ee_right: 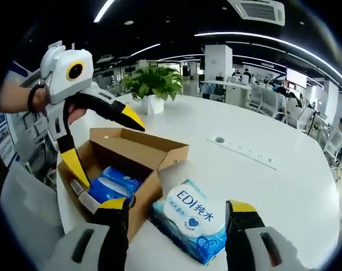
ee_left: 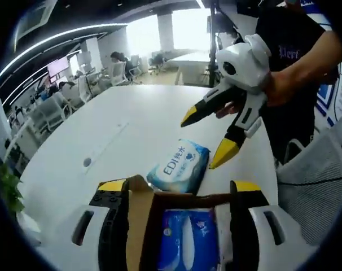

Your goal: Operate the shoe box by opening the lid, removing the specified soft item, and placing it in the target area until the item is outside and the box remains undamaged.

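1. In the left gripper view, the left hand-held gripper [ee_left: 178, 189] has its jaws spread apart, straddling the open shoe box [ee_left: 141, 226].
2. Inside the box lies a blue soft pack [ee_left: 188, 240]; its print is too small to read.
3. Just beyond the box, a wipes packet [ee_left: 178, 165] rests flat on the white tabletop [ee_left: 120, 118], its label reading "EDI" beside Chinese characters.
4. Farther off to the right, the right hand-held gripper [ee_left: 205, 138] hangs above the tabletop, jaws apart and gripping nothing.
5. In the right gripper view, a potted plant [ee_right: 153, 87] stands at the far side.
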Motion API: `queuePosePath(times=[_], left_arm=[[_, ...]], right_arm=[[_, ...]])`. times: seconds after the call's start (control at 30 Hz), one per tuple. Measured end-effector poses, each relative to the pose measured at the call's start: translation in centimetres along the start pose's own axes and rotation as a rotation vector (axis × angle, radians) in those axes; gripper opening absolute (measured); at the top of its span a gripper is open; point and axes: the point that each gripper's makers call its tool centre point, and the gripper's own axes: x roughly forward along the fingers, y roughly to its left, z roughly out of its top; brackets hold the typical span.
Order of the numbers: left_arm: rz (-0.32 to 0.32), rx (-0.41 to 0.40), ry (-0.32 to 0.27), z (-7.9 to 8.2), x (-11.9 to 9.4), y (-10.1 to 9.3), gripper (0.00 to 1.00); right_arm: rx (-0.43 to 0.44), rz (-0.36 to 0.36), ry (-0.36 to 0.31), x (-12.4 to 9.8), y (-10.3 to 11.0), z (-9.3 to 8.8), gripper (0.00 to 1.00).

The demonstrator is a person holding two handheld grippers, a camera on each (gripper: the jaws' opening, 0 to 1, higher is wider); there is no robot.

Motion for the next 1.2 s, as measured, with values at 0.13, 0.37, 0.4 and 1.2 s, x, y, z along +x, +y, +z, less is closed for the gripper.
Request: queuePosePath(times=[0.13,0.37,0.4,1.2], left_arm=[[0.018,-0.021,-0.019,-0.5,-1.5,0.5,0.74],[0.062,-0.046,-0.041,-1.6,-4.5,1.7,0.74],[0.070,-0.053,-0.045,-1.7,-5.0,1.9,0.74],[0.190,-0.171,-0.129,-5.4,-14.0,3.4,0.75]], right_arm=[[0.004,0.008,-0.016,-0.1,1.4,0.5,0.70],[0.015,0.014,-0.040,-0.4,3.2,1.0,0.70],[0.019,0.013,-0.043,-0.5,3.4,1.0,0.71],[0.062,0.039,-0.134,-1.6,7.7,3.5,0.71]])
